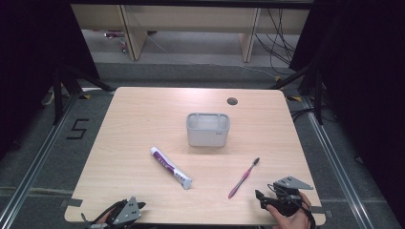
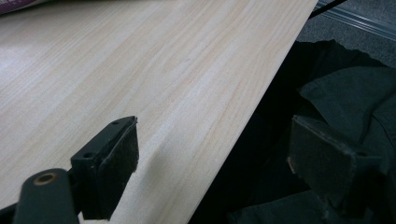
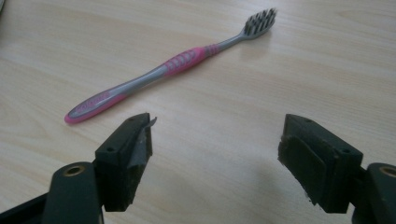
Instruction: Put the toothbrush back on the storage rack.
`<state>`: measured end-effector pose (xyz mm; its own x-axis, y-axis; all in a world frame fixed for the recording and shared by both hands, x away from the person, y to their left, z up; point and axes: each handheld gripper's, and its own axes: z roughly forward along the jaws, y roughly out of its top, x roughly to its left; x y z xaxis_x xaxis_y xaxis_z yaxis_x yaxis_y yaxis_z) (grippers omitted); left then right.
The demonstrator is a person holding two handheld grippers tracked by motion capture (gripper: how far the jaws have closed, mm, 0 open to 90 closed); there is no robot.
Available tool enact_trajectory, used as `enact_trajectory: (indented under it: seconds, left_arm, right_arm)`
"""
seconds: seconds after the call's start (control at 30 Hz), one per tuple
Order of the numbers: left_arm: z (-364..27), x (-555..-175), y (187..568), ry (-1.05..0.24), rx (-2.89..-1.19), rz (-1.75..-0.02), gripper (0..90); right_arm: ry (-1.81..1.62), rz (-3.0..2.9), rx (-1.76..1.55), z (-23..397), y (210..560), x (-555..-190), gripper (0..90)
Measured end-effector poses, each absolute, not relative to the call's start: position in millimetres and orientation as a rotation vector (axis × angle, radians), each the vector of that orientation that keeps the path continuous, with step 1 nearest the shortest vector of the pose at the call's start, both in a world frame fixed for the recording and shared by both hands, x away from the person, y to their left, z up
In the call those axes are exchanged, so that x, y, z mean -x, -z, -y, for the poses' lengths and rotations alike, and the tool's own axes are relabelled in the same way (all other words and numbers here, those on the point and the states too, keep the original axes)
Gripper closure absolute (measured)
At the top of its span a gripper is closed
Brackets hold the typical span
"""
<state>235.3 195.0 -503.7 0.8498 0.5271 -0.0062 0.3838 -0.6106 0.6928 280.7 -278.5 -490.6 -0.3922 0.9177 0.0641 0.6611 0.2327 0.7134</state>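
Toothbrush (image 3: 159,74), pink and grey, lay flat on the table just ahead of the right gripper (image 3: 215,158), whose jaws stood spread wide with nothing between them; in the right gripper view the handle end sat at about ten o'clock from the jaws and the dark bristles pointed off toward one o'clock. From the high view the right gripper (image 1: 261,198) hovered at the near edge, held in a hand (image 1: 291,219), with the toothbrush (image 1: 243,178) at roughly eleven o'clock from it, close but not touching. The left gripper (image 2: 215,154) also had its jaws spread apart and empty, straddling the table's near edge, one jaw over the wood and the other over dark cloth (image 2: 345,98) below. Seen from above, the left gripper (image 1: 125,212) sat at the near left corner. A toothpaste tube (image 1: 170,167) lay at about one o'clock from it, well apart. Farther out, toward twelve o'clock past the toothbrush, a grey holder (image 1: 207,130) stood upright near the middle of the wooden table (image 1: 143,124)
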Motion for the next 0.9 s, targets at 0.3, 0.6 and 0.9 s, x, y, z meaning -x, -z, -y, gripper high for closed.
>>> enact_trajectory:
  seconds: [0.3,0.6,0.9]
  left_arm:
    - [-196,-236,504,-0.274,-2.304,-0.653,15.9]
    - [-196,-236,503,-0.276,-2.303,-0.657,15.9]
    - [-197,-237,502,-0.285,-2.288,-0.667,15.9]
  right_arm:
    - [-0.971,-2.169,-1.452,272,486,-285,28.2]
    - [-0.978,-2.222,-1.51,265,477,-296,27.6]
    - [-0.945,-2.25,-1.515,250,470,-316,28.0]
